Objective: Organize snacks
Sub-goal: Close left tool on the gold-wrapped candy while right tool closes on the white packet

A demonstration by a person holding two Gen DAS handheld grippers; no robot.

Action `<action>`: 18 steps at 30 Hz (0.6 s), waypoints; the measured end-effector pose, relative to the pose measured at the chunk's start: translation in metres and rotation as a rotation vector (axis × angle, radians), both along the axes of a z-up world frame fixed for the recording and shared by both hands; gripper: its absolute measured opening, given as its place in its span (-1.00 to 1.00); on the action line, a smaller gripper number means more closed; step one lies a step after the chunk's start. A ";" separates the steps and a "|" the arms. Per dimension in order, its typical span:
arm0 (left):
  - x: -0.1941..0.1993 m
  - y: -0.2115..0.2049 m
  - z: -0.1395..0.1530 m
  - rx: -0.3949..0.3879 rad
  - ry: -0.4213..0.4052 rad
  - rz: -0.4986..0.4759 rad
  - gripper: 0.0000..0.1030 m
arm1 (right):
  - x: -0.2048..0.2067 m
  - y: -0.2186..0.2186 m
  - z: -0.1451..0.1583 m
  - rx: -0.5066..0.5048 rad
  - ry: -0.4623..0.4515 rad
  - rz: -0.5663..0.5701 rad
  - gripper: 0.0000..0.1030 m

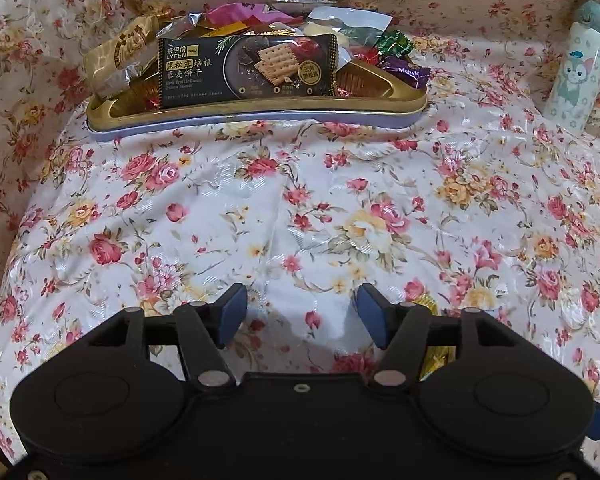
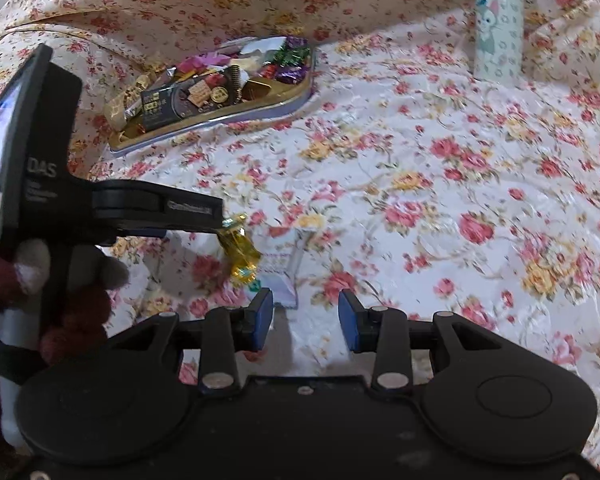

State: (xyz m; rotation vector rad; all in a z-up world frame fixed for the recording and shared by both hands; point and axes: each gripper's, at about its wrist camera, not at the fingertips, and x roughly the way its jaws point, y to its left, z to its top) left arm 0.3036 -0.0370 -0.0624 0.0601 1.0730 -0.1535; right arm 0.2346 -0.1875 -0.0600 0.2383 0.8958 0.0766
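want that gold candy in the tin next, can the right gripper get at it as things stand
Probably not directly: the left gripper sits right over the gold candy, crowding the right gripper, whose open fingers are empty.

A surface draped in a floral cloth [image 1: 300,208] carried everything. On it sat a gold tin tray [image 1: 400,98] (heaped with wrapped snacks), a cartoon-printed bottle [image 1: 576,76] stood upright well apart, and a gold-wrapped candy [image 2: 242,256] and a pale sachet [image 2: 286,272] lay nearer.

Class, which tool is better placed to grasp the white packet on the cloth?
Right: the white packet lies just ahead of the right tool, open and empty; the left tool sits by the gold candy.
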 end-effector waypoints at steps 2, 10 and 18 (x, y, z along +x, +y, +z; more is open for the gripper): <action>0.000 0.001 -0.001 -0.011 0.002 -0.001 0.27 | 0.005 0.005 0.000 -0.006 -0.004 0.013 -0.23; 0.003 0.000 -0.002 -0.016 0.010 -0.013 0.33 | 0.027 0.023 -0.012 -0.048 0.009 0.051 -0.23; 0.003 0.000 -0.003 -0.019 0.010 -0.009 0.33 | 0.027 -0.005 -0.017 -0.079 0.013 -0.040 -0.31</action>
